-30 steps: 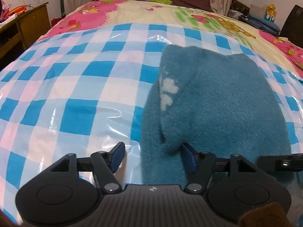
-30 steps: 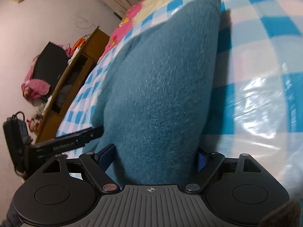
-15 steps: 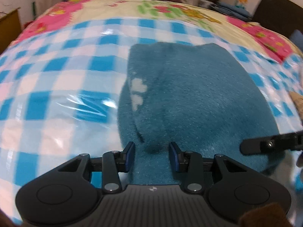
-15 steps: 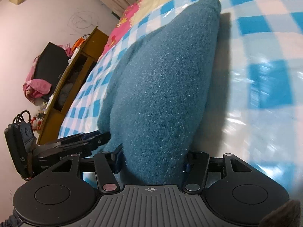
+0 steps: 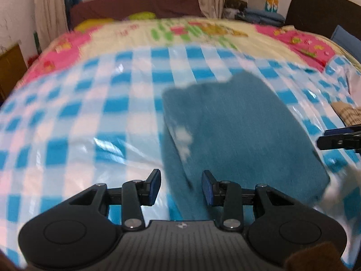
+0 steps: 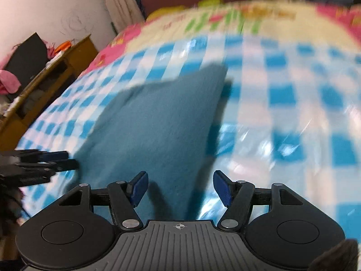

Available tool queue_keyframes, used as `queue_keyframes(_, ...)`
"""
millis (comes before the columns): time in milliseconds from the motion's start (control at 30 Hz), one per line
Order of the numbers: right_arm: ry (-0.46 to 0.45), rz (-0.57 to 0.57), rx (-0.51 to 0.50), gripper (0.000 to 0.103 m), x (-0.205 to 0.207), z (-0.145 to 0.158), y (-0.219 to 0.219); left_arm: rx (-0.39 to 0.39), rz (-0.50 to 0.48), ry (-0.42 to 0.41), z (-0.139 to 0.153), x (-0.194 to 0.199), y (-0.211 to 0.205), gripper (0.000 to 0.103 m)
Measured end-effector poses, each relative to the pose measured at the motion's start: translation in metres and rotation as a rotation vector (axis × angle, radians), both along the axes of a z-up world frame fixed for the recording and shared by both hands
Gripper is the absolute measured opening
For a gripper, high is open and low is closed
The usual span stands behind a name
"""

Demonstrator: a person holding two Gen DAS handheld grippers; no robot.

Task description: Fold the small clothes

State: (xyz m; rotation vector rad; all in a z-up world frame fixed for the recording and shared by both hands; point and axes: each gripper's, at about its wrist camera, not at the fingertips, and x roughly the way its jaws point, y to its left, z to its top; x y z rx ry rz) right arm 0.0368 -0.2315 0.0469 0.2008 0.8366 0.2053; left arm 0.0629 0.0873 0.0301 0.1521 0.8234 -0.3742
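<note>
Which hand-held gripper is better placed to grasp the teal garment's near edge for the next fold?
Probably left: the left hand-held gripper, jaws just narrowed, straddles the teal garment's layered near edge; the right hand-held gripper, jaws just widened, straddles only a corner.

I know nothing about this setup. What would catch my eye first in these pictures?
A fuzzy teal garment lies flat on a shiny blue-and-white checked sheet spread over a bed. At the bottom of each view a black hand-held gripper reaches toward it, the left hand-held gripper at its near edge and the right hand-held gripper over its near corner. Behind, a bright pink and yellow cartoon blanket covers the bed.
</note>
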Motion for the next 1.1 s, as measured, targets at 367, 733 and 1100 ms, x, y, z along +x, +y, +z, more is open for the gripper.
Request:
queue_keyframes(367, -0.059, 0.089, -0.076, 0.052, 0.082, -0.017, 0.061, 0.059, 0.076, 0.048, -0.024, 0.089, -0.039, 0.043)
queue_keyframes(733, -0.015, 0.081, -0.093, 0.053, 0.093, -0.032, 0.076, 0.091, 0.114, 0.076, -0.034, 0.089, -0.036, 0.051)
queue_keyframes(1100, -0.039, 0.150, -0.116, 0.050, 0.014, -0.010, 0.080, 0.052, 0.046, 0.066, -0.018, 0.005, -0.022, 0.050)
